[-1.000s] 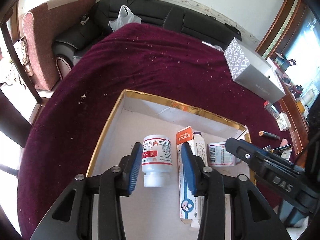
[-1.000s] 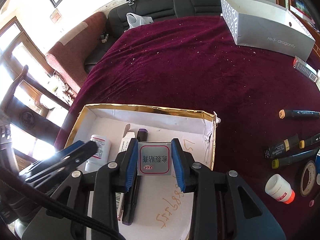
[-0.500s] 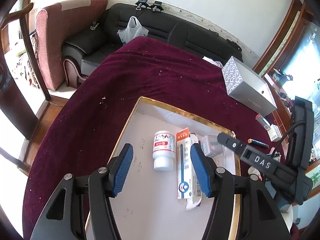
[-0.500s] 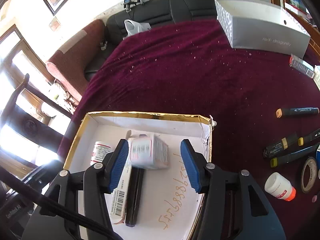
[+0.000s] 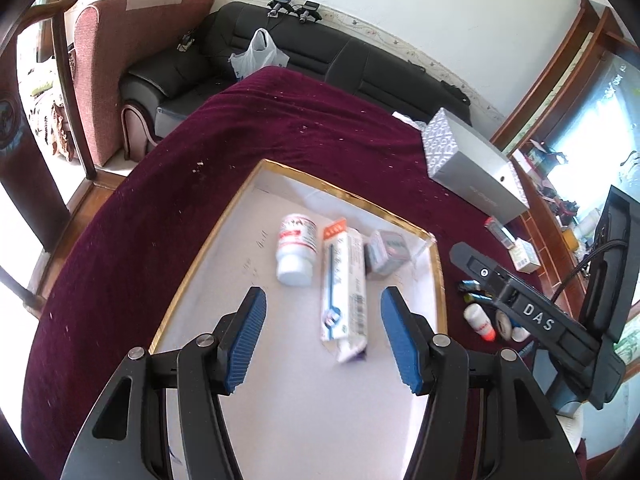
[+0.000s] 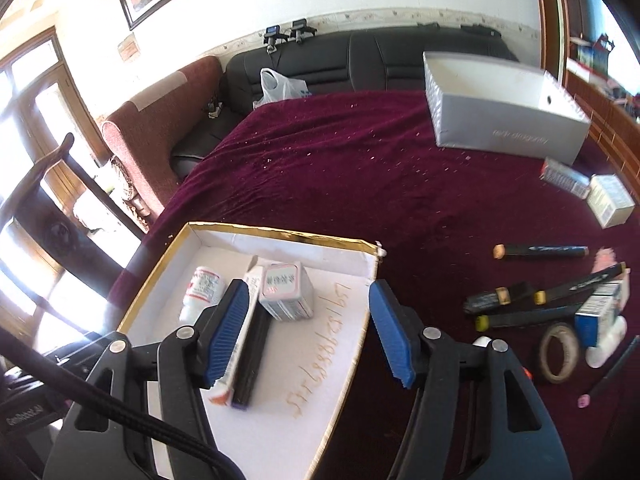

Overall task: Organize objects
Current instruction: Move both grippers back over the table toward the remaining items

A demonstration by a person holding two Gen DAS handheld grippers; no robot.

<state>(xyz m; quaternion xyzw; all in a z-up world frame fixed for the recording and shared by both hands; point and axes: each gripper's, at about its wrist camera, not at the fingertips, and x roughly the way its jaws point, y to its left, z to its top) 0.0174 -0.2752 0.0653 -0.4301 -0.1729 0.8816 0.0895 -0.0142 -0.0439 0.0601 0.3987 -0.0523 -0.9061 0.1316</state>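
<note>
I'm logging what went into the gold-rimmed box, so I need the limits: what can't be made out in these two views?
- Print on the small grey carton: motion blur, both views.
- Dark marker in the box: left view, hidden under the long white carton.
- White bottle: right view, partly behind the right gripper finger.
- Roll of tape: left view, behind the right gripper's body.

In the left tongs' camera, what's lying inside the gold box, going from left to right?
Bottle → long carton → small grey box, all inside the gold box.
</note>
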